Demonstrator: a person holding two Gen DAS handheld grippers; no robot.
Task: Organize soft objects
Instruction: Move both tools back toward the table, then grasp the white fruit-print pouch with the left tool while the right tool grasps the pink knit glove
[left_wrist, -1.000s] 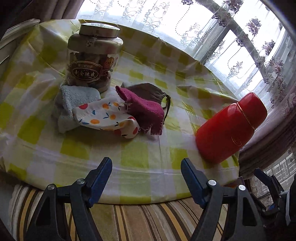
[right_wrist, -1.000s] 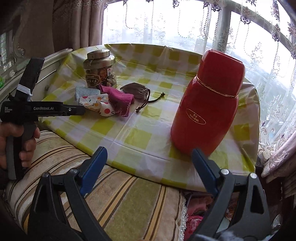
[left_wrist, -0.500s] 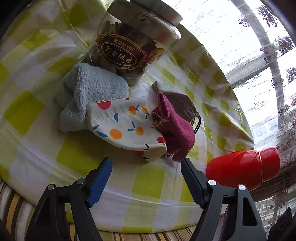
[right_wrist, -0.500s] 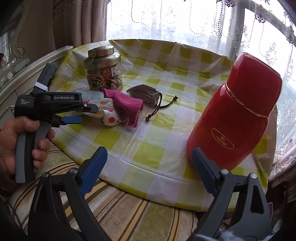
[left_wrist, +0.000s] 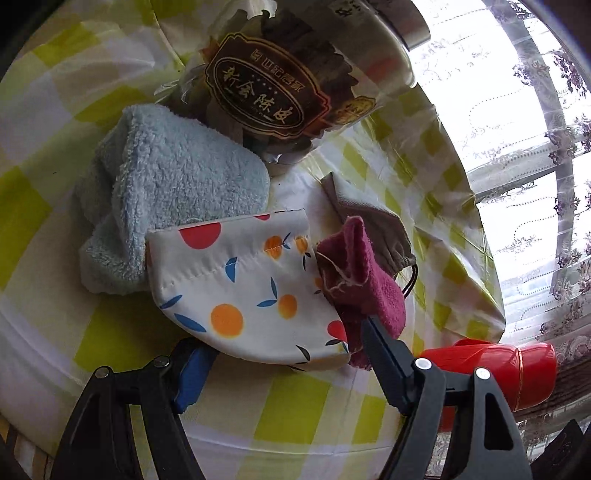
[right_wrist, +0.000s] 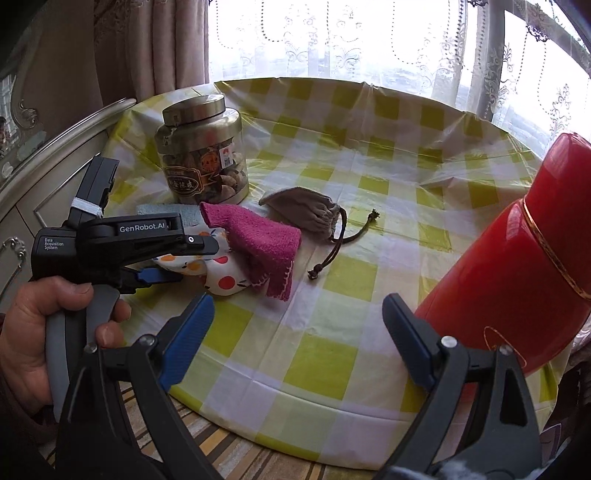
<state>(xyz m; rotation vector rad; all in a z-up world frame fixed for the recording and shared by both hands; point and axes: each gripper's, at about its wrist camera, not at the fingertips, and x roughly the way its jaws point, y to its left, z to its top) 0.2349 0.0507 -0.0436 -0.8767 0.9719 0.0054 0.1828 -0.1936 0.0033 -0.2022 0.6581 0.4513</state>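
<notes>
A white pouch with orange and red fruit print (left_wrist: 251, 291) lies on the checked table, also in the right wrist view (right_wrist: 221, 275). A light blue towel (left_wrist: 166, 192) lies behind it, a magenta cloth (left_wrist: 362, 280) (right_wrist: 258, 240) drapes its right end, and a grey drawstring bag (left_wrist: 376, 221) (right_wrist: 306, 210) lies beyond. My left gripper (left_wrist: 284, 347) (right_wrist: 184, 258) is open, its fingers straddling the pouch's near edge. My right gripper (right_wrist: 295, 332) is open and empty, above the table's near edge.
A clear jar with a metal lid (right_wrist: 201, 155) (left_wrist: 280, 74) stands just behind the towel. A red thermos (right_wrist: 524, 266) (left_wrist: 495, 369) stands at the table's right edge. The yellow-checked tablecloth (right_wrist: 332, 332) covers a round table; a striped cushion (right_wrist: 236, 454) lies below.
My left gripper has moved forward and down to the pile; its fingers now flank the fruit-print pouch. My right gripper has drifted forward slightly and stays open.
</notes>
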